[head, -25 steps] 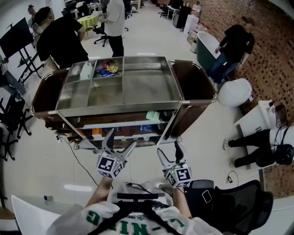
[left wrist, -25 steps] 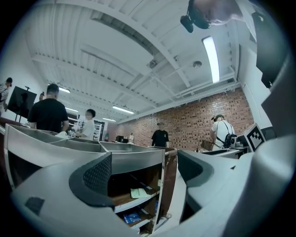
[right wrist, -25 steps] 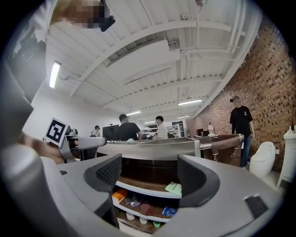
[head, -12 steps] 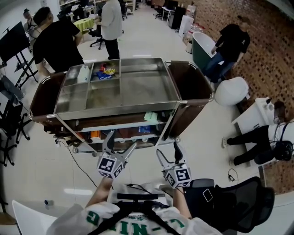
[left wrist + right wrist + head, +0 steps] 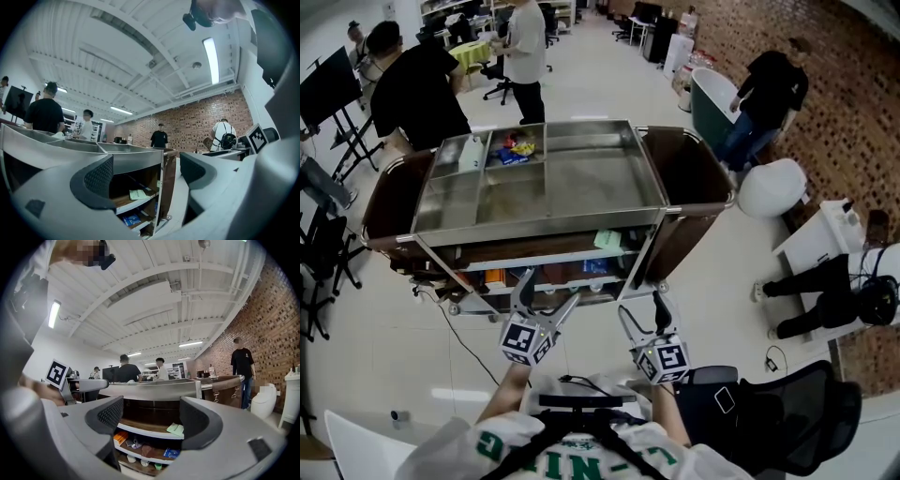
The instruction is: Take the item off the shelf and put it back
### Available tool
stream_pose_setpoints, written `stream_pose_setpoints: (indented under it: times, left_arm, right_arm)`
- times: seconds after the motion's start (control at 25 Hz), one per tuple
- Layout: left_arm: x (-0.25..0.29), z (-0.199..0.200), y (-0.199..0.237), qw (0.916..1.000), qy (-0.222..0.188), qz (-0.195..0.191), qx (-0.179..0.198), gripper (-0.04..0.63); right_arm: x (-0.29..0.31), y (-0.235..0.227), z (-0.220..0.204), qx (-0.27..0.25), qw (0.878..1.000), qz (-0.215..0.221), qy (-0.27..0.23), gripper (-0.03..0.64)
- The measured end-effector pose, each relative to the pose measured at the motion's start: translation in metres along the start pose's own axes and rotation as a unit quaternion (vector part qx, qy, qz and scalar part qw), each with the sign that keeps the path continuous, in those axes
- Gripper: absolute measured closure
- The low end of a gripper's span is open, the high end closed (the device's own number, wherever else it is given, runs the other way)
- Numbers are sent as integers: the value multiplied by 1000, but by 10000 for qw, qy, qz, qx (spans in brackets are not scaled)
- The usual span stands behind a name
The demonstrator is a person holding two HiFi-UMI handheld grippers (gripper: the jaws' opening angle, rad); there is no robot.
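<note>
Jaws of left gripper (image 5: 550, 284) spread wide, empty, jaws of right gripper (image 5: 639, 302) likewise, both short of cart (image 5: 534, 225)

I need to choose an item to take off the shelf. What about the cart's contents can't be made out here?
- Lower-shelf items: head view, mostly hidden under the top tray; right gripper view, too small to identify.
- Green item on the upper shelf: print too small in every view.
- Colourful packets in the tray's far compartment: head view, too small to name.
</note>
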State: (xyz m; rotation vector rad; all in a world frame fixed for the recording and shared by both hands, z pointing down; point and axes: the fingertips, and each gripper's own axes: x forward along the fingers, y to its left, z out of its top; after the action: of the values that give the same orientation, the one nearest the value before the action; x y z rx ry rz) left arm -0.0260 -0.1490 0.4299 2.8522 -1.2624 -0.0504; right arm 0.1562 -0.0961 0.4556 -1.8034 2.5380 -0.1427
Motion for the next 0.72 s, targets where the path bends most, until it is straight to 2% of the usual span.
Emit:
stream_pose_setpoints:
  times: [0.72]
  left_arm:
    - [1,-17,-1,9999,129,110,32,175]
  right_arm:
    - [6,-6,-26,103,9994,104,306,232]
